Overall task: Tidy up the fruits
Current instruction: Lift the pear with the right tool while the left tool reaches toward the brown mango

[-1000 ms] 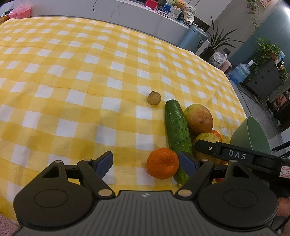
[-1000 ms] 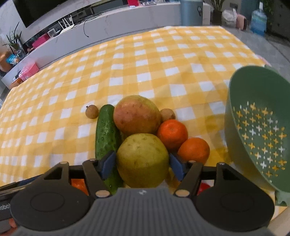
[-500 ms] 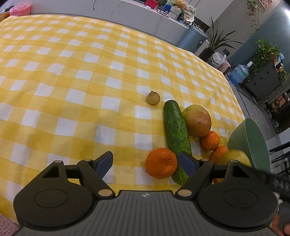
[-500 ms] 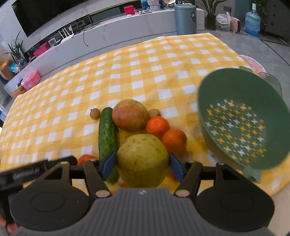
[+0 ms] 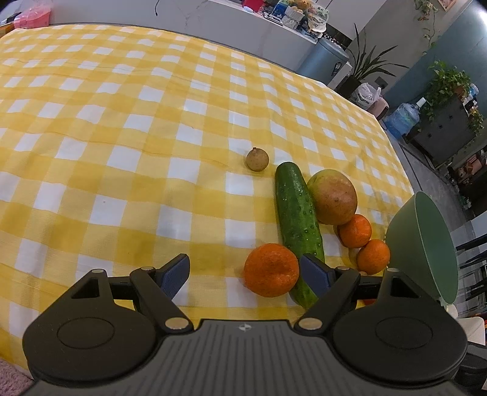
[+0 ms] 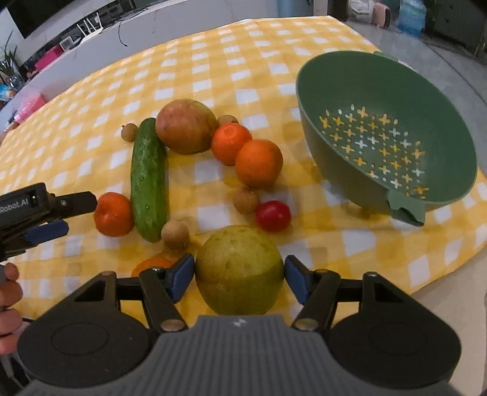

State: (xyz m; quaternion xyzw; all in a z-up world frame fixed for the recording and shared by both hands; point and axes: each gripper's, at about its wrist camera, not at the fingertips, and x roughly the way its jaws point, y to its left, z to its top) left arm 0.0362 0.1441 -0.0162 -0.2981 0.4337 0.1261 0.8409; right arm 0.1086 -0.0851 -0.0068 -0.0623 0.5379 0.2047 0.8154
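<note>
Gripping a big yellow-green round guava (image 6: 239, 271) between its blue pads, the right gripper (image 6: 239, 275) hangs above the yellow checked cloth (image 6: 213, 61), near the green perforated plastic colander (image 6: 386, 134). Left gripper (image 5: 245, 272) sits wide apart, empty, by an orange tangerine (image 5: 271, 269).

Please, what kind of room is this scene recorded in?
Probably a home living or dining area, though it could be a staged room. A table under a yellow-and-white checked tablecloth holds loose fruit beside a green plastic colander; behind it stand a long white counter and leafy potted plants.
</note>
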